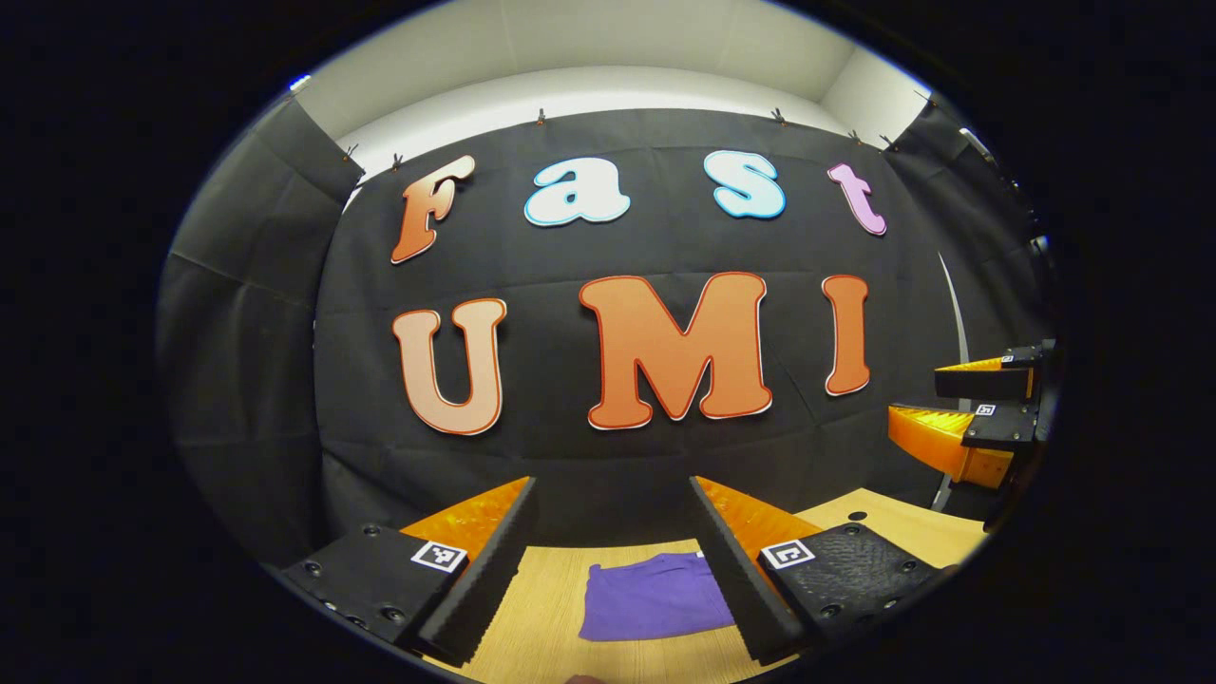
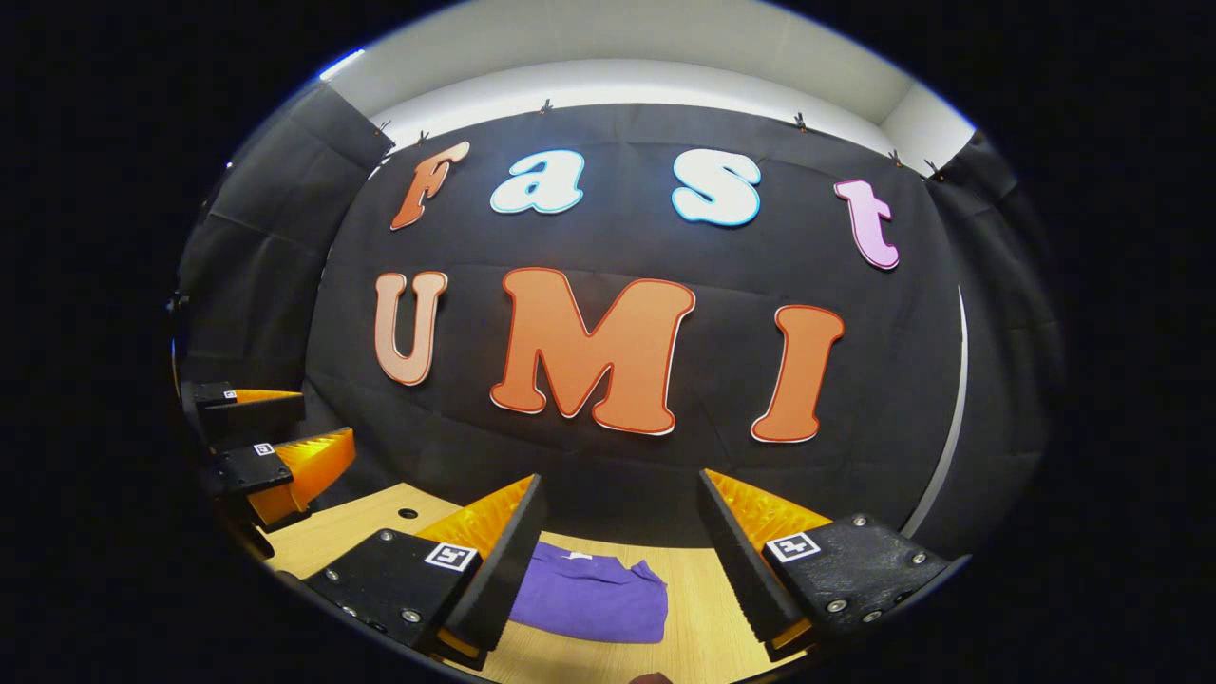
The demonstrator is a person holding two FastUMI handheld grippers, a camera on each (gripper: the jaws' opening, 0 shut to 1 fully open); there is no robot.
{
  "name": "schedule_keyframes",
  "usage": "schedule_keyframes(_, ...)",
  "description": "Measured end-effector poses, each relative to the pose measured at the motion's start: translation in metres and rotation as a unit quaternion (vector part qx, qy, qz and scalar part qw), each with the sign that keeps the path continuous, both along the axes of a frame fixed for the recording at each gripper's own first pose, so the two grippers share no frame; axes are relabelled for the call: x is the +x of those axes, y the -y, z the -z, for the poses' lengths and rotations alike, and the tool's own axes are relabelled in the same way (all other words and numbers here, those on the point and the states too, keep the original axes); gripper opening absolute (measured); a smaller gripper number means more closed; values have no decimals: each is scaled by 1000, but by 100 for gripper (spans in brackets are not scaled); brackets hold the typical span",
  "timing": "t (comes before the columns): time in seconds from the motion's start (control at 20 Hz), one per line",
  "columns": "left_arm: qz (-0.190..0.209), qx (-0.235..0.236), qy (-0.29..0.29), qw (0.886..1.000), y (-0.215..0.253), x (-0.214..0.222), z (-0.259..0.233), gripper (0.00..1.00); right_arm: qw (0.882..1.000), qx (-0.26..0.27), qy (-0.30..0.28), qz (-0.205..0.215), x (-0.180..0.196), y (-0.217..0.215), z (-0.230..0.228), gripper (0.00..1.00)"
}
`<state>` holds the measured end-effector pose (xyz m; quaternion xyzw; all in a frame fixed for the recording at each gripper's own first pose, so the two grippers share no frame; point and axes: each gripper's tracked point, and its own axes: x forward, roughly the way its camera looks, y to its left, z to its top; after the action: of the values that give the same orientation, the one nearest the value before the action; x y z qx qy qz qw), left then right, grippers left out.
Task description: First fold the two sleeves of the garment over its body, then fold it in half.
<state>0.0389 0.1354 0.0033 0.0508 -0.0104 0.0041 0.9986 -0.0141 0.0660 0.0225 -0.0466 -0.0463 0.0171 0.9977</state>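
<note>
- The folded purple cloth garment [image 1: 655, 597] lies flat on the light wooden table [image 1: 551, 608], a compact bundle below both grippers.
- The left gripper [image 1: 613, 570] is held above the table with its fingers spread wide, nothing between them; the garment shows through the gap.
- The right gripper [image 2: 617, 560] is raised too, fingers spread apart and empty, the garment [image 2: 594, 594] nearer its left finger.
- Each gripper shows at the other view's edge, level with its partner, well above the table [image 2: 703, 598].
</note>
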Motion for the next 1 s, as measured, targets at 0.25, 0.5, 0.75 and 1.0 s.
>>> schedule_keyframes(0.25,-4,6,10,1000,-1,-2,-3,96,1000,1,1,1,-1,0,2,94)
schedule_keyframes(0.5,-7,11,7,1000,0,-5,2,100,1000,1,-9,4,0,2,11,94)
schedule_keyframes(0.75,-4,19,9,1000,0,-5,4,100,1000,2,-18,4,1,0,17,95)
schedule_keyframes(1.0,4,20,-2,1000,4,-4,10,96,1000,0,-22,4,0,-3,19,95)
